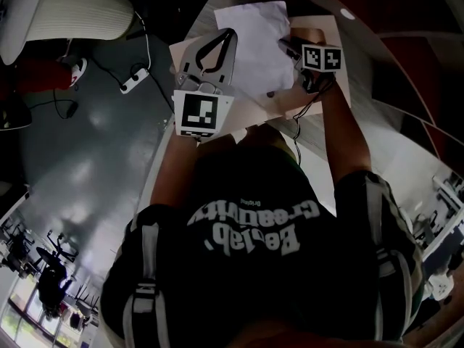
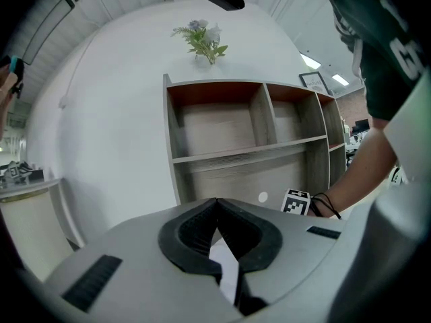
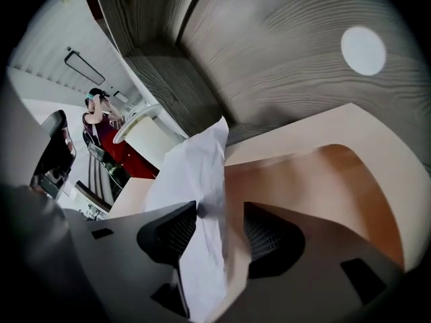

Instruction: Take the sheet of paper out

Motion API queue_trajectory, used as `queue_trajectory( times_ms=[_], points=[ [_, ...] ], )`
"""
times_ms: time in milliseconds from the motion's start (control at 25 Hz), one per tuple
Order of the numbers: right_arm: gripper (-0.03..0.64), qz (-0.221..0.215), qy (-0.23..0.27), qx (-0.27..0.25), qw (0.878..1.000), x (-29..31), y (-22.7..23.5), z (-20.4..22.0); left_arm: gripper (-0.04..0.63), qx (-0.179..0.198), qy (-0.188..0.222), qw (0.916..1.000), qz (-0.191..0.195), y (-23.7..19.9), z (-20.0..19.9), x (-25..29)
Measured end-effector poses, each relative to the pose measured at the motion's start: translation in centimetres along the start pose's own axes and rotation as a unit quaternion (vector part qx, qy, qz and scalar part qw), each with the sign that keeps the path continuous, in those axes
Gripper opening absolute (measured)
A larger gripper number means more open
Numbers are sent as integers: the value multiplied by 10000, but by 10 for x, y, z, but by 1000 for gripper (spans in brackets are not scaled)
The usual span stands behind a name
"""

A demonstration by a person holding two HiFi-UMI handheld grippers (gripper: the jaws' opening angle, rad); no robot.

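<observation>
Right gripper (image 3: 221, 212) gapes wide, the sheet of paper (image 1: 257, 38) loose between its jaws; left gripper (image 2: 217, 202) is closed. The tan folder (image 3: 316, 173) lies before wooden shelving (image 2: 222, 123).

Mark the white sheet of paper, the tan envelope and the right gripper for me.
white sheet of paper (image 1: 257, 38), head view, middle of the sheet
tan envelope (image 3: 316, 173), right gripper view, its open inner face
right gripper (image 3: 219, 210), right gripper view, midway between its fingertips

The crumpled sheet of paper (image 1: 255, 35) is white, and the flat card envelope (image 3: 316, 180) is pale peach-tan. The light grey plastic left tool (image 2: 216, 202) and right tool (image 3: 221, 210) have black ribbed pads, and the marker cube (image 1: 197, 112) bears black-and-white squares. The grey-brown wood-grain shelf unit (image 2: 222, 177) is reddish-brown inside its top.
</observation>
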State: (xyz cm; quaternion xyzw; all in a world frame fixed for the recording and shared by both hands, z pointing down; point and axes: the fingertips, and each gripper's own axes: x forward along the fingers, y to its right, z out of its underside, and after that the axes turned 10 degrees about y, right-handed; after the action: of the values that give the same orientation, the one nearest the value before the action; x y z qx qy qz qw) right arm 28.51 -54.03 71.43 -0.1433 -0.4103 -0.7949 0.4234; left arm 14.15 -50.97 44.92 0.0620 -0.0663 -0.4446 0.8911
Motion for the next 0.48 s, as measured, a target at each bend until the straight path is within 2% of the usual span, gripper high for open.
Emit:
queue_trajectory(
  times_ms=[200,480],
  points=[
    [209,-181,51,192,9996,-6,-7,-6,18,-7,-9,10000,17,2,-9,0],
    [209,-1090,-2,443,9931,-6,-38,-6,18,-20,-19,10000,55,3,-8,2]
  ],
)
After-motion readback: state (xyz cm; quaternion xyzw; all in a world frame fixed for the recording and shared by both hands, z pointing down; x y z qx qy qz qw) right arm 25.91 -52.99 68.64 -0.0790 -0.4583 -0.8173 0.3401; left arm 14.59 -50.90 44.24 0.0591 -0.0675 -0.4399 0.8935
